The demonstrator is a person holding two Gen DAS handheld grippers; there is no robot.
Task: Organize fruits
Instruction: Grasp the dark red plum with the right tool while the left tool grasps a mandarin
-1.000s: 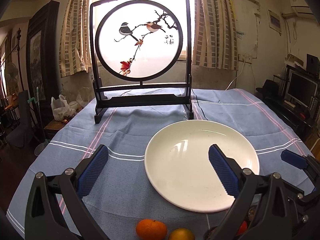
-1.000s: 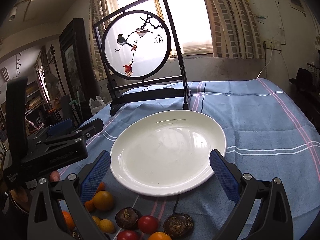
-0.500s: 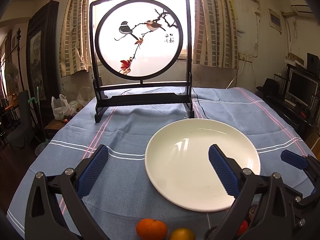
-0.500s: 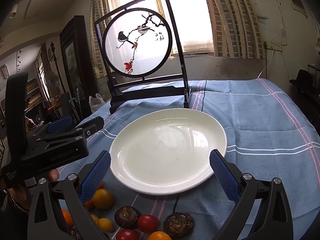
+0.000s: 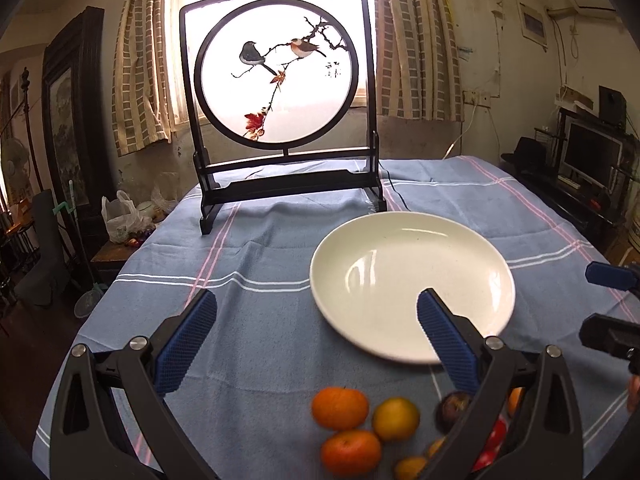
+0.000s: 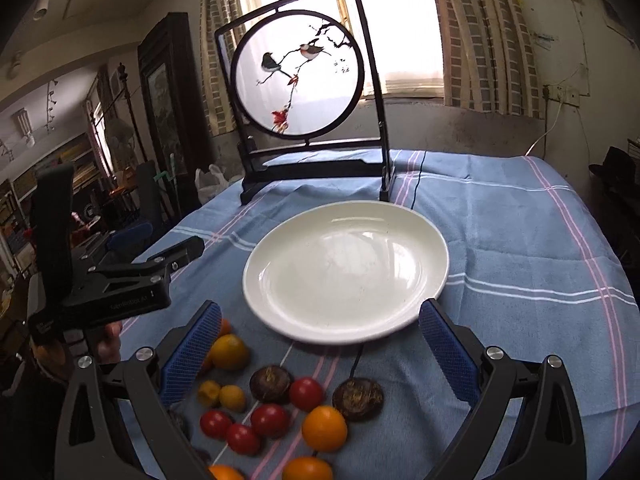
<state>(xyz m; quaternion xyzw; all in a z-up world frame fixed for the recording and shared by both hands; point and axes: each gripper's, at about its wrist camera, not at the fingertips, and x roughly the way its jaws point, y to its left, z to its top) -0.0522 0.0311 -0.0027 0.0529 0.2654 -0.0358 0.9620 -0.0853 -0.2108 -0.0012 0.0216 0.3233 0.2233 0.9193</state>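
Both our tongs, left (image 5: 316,334) and right (image 6: 320,344), have pulled back, wide apart; only right view shows tomatoes (image 6: 306,393); plate (image 6: 434,248) at 12 o'clock sits empty.

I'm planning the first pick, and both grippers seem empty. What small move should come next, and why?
Probably lower the right gripper onto the red tomato just ahead of it and close. The white plate holds nothing yet, all the fruit lies loose on the blue cloth in front of the plate, and both grippers are open. The left gripper hangs over bare cloth.
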